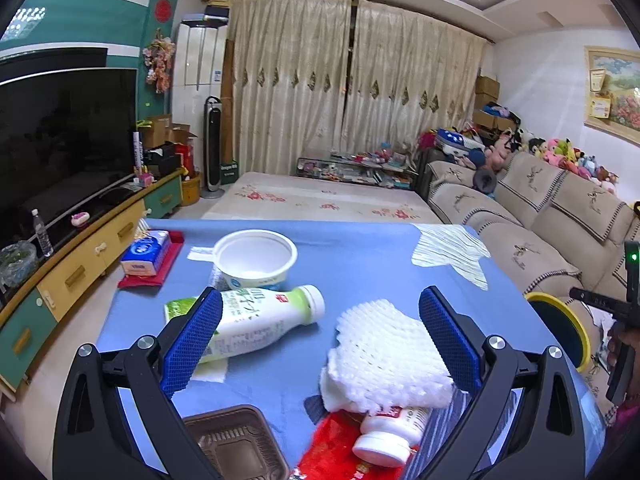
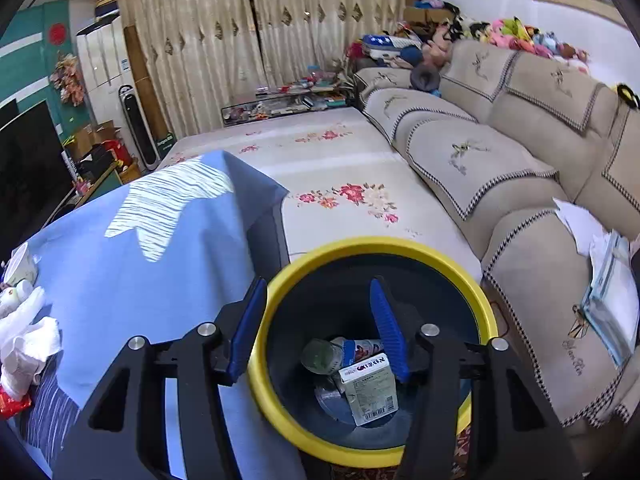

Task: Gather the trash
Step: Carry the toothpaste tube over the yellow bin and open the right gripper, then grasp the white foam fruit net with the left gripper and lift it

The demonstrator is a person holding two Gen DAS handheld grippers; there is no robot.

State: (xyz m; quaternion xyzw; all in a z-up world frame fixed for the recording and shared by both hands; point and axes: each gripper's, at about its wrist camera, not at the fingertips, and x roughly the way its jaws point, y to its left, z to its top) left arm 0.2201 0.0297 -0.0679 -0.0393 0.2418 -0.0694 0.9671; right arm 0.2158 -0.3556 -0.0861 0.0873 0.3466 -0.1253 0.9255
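We hold the right gripper [image 2: 318, 326] over the yellow-rimmed bin [image 2: 280, 276], which stands just off the edge of the tabletop [image 2: 120, 280], close enough for short trips. Its jaws stand apart with nothing between them. Below them, at the bottom of the bin, we count two pieces of trash: one clear plastic bottle [image 2: 332, 354] and one small carton [image 2: 370, 390] leaning against it. That carton lies right under the open jaws, so we judge a drop is just done.

Over on the tabletop, the left gripper [image 1: 320, 344] hovers with its jaws wide apart and empty. Between them lies one white foam net [image 1: 384, 352]; we judge it the next pick, since the jaws already straddle it. Just past the left jaw sits one green-and-white drink bottle [image 1: 256, 320] on its side, and beyond that one white paper bowl [image 1: 254, 258], upright. Near the base of the jaws we see one white pill bottle [image 1: 390, 436] lying on one red wrapper [image 1: 328, 452], and one brown plastic tray [image 1: 236, 440]. Far off to the left of the jaws, one tissue pack [image 1: 146, 254] rests on a red cloth [image 1: 156, 272].
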